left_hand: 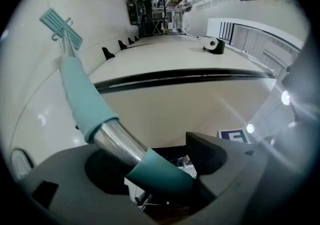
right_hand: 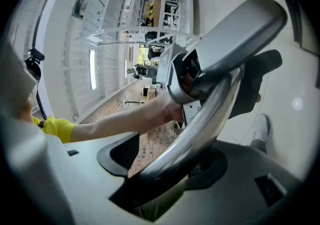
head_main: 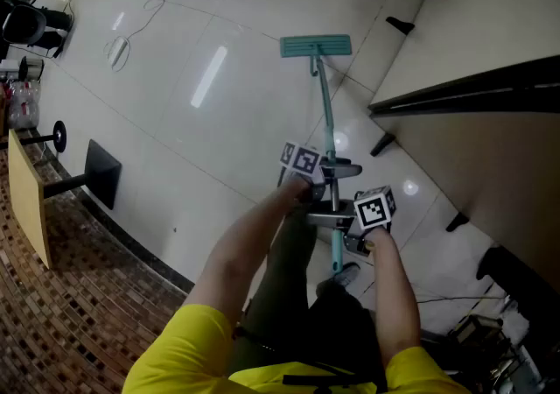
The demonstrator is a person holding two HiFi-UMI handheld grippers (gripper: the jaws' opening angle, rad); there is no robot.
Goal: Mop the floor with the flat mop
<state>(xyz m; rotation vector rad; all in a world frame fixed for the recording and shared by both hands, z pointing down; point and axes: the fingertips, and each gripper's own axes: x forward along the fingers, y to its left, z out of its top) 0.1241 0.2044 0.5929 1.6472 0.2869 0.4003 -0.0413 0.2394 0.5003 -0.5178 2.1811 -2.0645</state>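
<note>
A flat mop with a teal head [head_main: 316, 46] rests on the white tiled floor, its teal and metal pole [head_main: 328, 125] running back toward me. My left gripper [head_main: 328, 172] is shut on the pole, higher up on it in the head view. Just below it, my right gripper [head_main: 337, 219] is shut on the same pole. In the left gripper view the pole [left_hand: 87, 104] runs out to the mop head [left_hand: 61, 27]. The metal pole [right_hand: 200, 129] crosses the jaws in the right gripper view, with the left gripper [right_hand: 215, 69] beyond.
A long beige counter [head_main: 490, 42] with a dark edge stands at the right on black feet [head_main: 381, 144]. A black panel [head_main: 103, 172], a wooden board [head_main: 29, 200] and a brick-patterned floor strip [head_main: 79, 296] lie at the left. Cables [head_main: 118, 51] trail at the far left.
</note>
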